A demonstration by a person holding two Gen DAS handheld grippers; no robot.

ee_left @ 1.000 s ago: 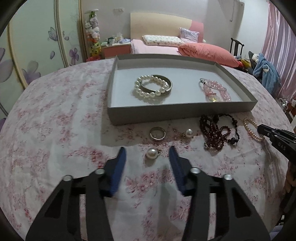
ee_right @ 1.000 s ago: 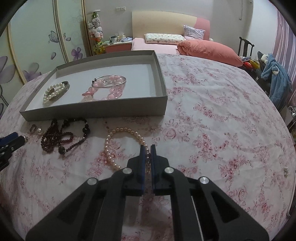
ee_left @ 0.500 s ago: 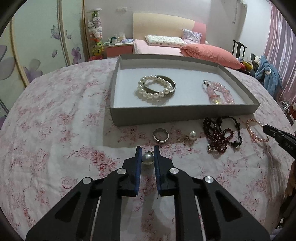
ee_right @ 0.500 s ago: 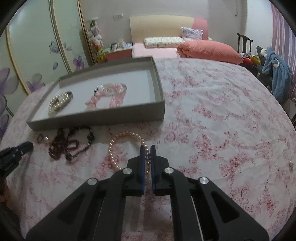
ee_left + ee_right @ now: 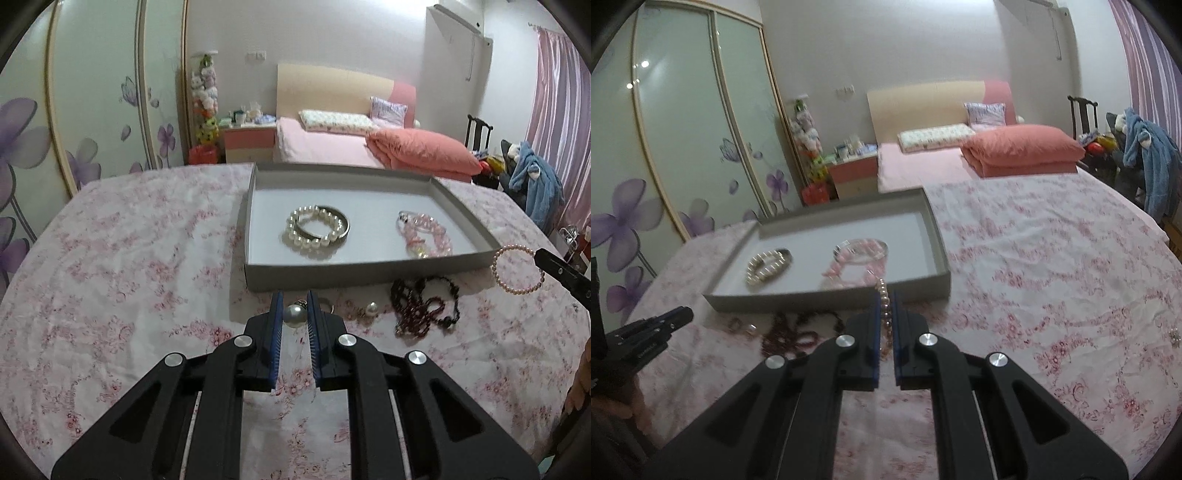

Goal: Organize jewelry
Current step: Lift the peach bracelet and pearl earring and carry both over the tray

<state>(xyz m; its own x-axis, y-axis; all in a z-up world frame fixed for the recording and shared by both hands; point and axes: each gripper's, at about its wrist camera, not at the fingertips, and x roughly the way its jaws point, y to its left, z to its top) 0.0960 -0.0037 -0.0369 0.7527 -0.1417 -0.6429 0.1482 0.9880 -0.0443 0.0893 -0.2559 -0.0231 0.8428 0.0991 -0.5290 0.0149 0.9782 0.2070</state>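
Jaws of left gripper (image 5: 294, 302) clamp pearl earring (image 5: 294, 315), right gripper (image 5: 884, 299) pinches pink bracelet (image 5: 885, 308)

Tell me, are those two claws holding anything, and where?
Left gripper pinches a pearl pendant across its bead; right gripper clamps a pink pearl bracelet at one side of its loop.

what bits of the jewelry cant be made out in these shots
- Silver ring, left wrist view: mostly hidden behind the left gripper holding the pearl earring.
- Pink pearl bracelet, right wrist view: only an edge-on strand shows inside the right gripper.
- Dark bead necklace, right wrist view: blurred, partly covered.
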